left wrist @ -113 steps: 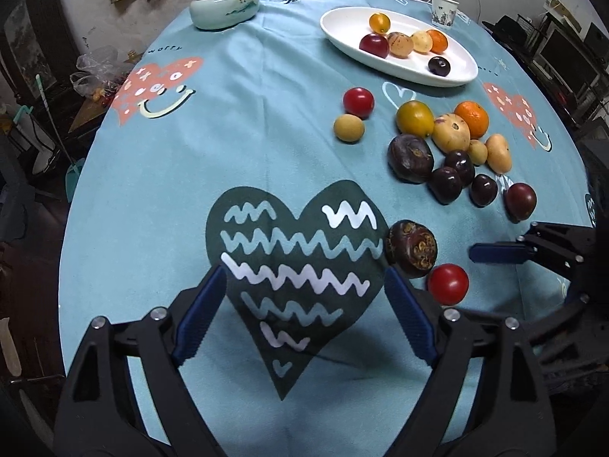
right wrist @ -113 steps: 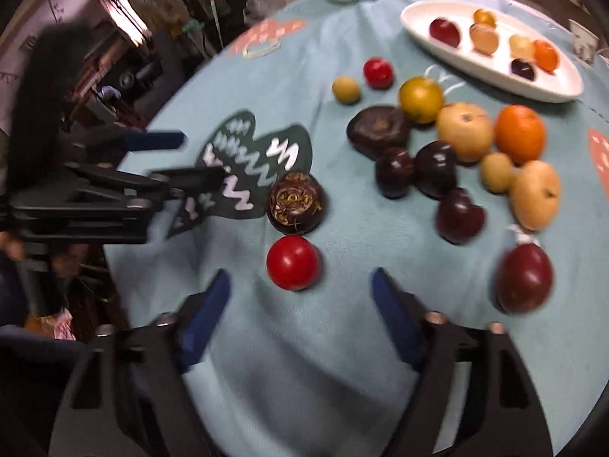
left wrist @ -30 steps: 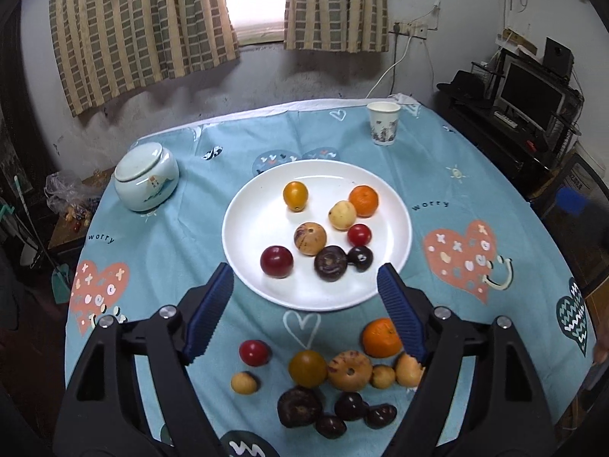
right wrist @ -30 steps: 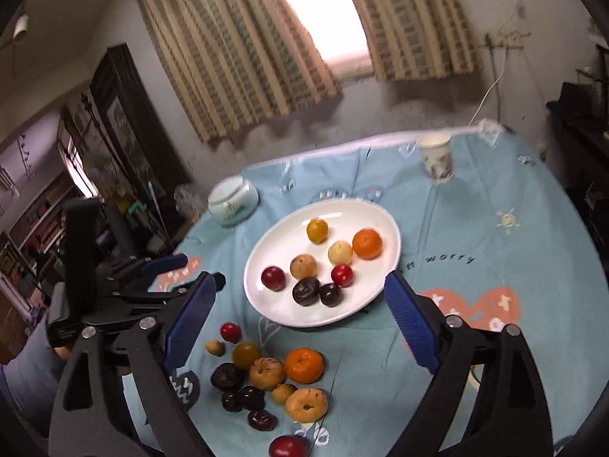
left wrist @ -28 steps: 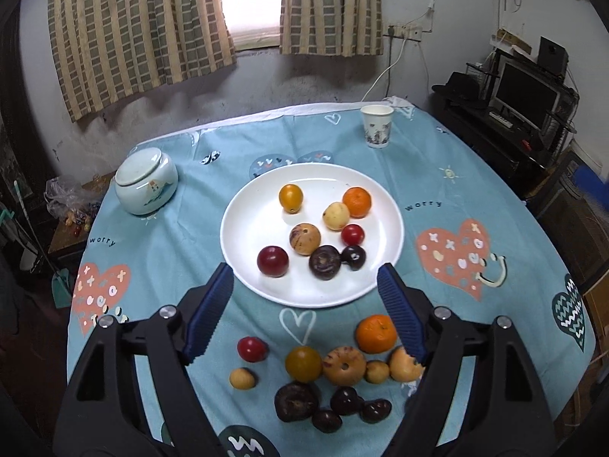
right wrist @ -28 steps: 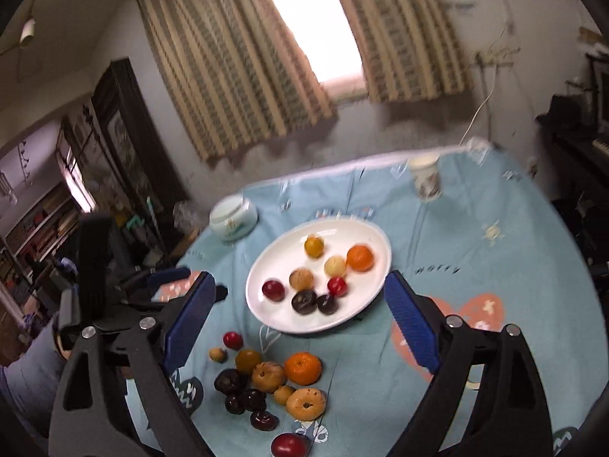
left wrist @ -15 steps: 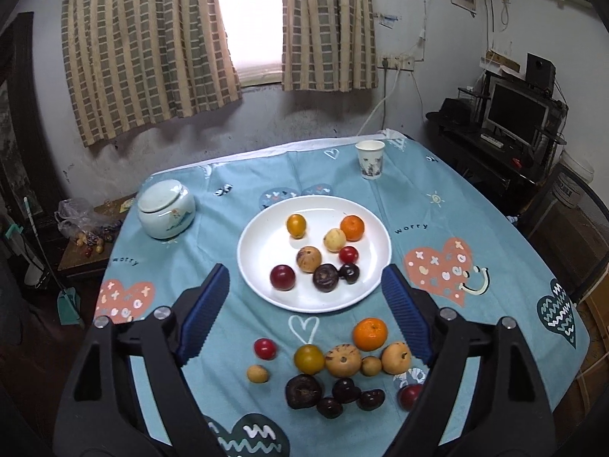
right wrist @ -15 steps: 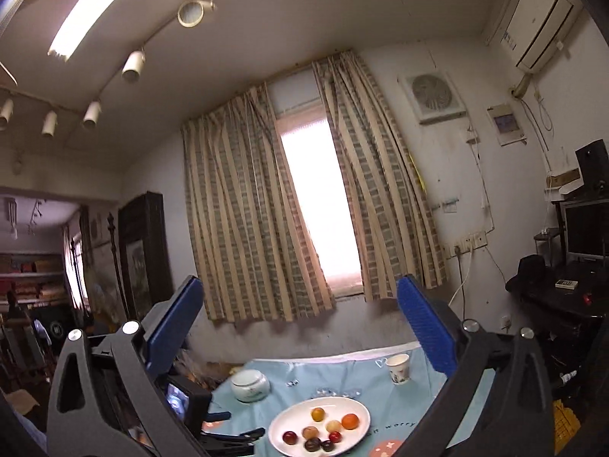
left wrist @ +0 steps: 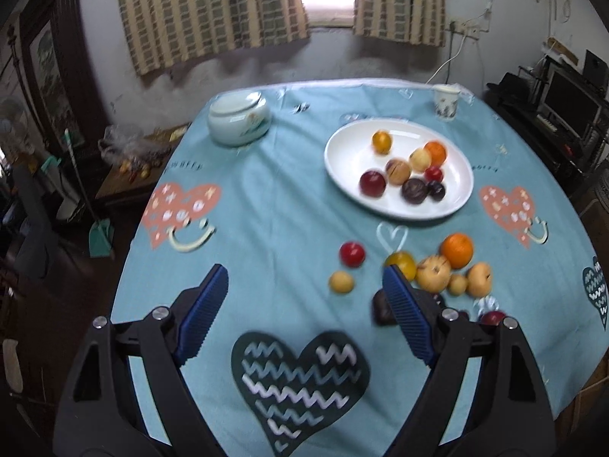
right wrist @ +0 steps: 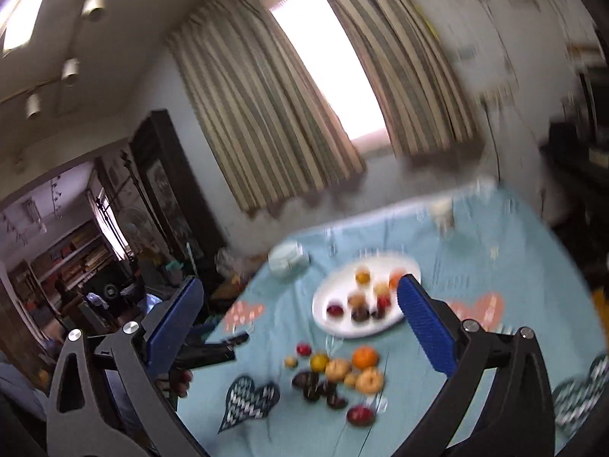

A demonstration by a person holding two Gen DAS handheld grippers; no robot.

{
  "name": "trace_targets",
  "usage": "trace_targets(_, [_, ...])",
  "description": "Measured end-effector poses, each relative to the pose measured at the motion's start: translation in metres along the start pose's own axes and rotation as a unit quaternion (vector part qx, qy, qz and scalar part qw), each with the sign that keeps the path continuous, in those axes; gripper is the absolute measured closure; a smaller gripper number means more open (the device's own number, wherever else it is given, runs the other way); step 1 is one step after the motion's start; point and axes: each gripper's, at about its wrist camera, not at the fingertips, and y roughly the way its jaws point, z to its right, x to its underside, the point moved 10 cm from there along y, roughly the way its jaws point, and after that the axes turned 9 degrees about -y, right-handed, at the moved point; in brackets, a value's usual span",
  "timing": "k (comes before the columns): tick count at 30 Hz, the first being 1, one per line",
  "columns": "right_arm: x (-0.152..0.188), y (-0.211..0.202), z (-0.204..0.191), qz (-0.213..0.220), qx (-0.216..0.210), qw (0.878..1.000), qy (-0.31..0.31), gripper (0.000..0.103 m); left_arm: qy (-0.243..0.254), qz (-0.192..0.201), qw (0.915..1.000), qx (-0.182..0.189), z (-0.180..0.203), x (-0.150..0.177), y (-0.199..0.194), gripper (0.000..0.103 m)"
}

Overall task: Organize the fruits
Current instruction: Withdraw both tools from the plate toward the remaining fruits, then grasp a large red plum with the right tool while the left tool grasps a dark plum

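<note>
Teal tablecloth [left wrist: 289, 228] printed with coral and zigzagged dark hearts; white plate [left wrist: 344, 160]; red, orange, yellow, dark purple fruits [left wrist: 430, 274]; checked beige curtains [left wrist: 213, 11].

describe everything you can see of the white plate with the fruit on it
The white plate is a wide, shallow dish, glossy like glazed ceramic, lying flat on the blue tablecloth toward the far side of the table. It holds eight fruits bunched toward its right half: yellow-orange, orange, pale yellow, tan, small red, dark red and two dark purple. Its left half is bare. Neither claw touches it. A paper cup stands beyond it, loose fruit lies in front.
</note>
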Motion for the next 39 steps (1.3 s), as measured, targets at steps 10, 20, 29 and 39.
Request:
trace_targets(10, [0.142,0.078,0.032,-0.202,0.102,0.972,-0.057,0.001,0.026,-0.075,0.9965,0.026,0.022,0.065,0.021,0.018])
trace_targets(20, [0.208,0.138,0.03,-0.305,0.12,0.93,-0.167,0.022,0.024,-0.1,0.9941,0.033,0.029,0.08,0.025,0.018])
trace_targets(29, [0.218,0.142,0.031,-0.338,0.078,0.927,-0.144,0.063,0.036,-0.132,0.986,0.095,0.079,0.091,0.027,0.018])
trace_targets(39, [0.205,0.097,0.067,-0.311,0.111,0.941,-0.072,0.063,0.078,-0.163,0.9774,0.109,0.166,0.107,0.066,0.028])
